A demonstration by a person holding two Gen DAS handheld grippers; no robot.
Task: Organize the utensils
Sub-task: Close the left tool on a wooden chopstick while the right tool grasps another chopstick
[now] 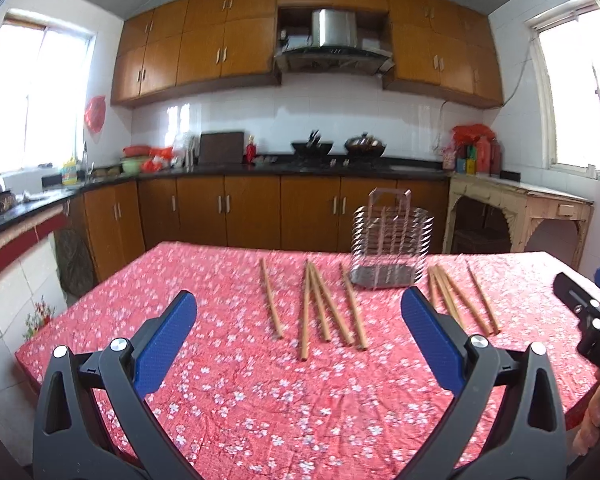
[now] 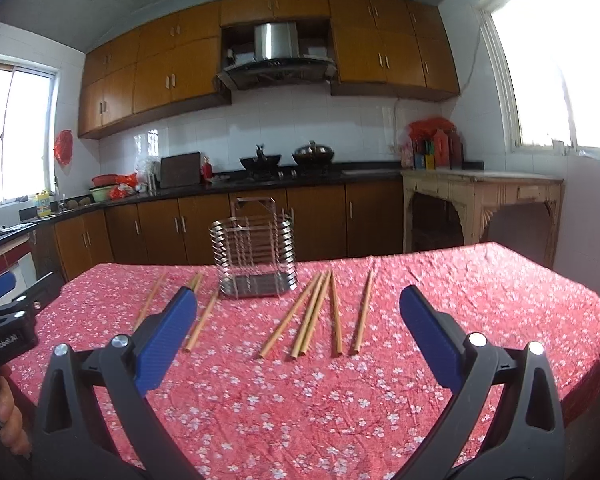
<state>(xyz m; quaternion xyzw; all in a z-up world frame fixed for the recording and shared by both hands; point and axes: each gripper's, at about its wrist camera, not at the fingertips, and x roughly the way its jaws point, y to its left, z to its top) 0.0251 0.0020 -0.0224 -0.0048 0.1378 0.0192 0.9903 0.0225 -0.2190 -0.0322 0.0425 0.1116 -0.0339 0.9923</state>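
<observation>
Grippers spread wide, both empty: the left gripper (image 1: pixel 300 336) and right gripper (image 2: pixel 298 336), blue-padded, hover over the red floral tablecloth (image 2: pixel 300 400). Beyond them, loose wooden chopsticks (image 2: pixel 320 312) flank the upright wire-ringed metal utensil holder (image 2: pixel 252 256).

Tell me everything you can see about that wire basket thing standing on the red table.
The wire holder is a shiny, metal-looking utensil rack: stacked horizontal rings with rounded corners, thin vertical rods inside, a flat tray-like base and a squared wire handle rising at the back. It stands upright near the far side of the flowered red tablecloth and looks empty. Wooden chopsticks lie flat on the cloth to both sides of it; none clearly touch it. Motion blur hides finer detail.
</observation>
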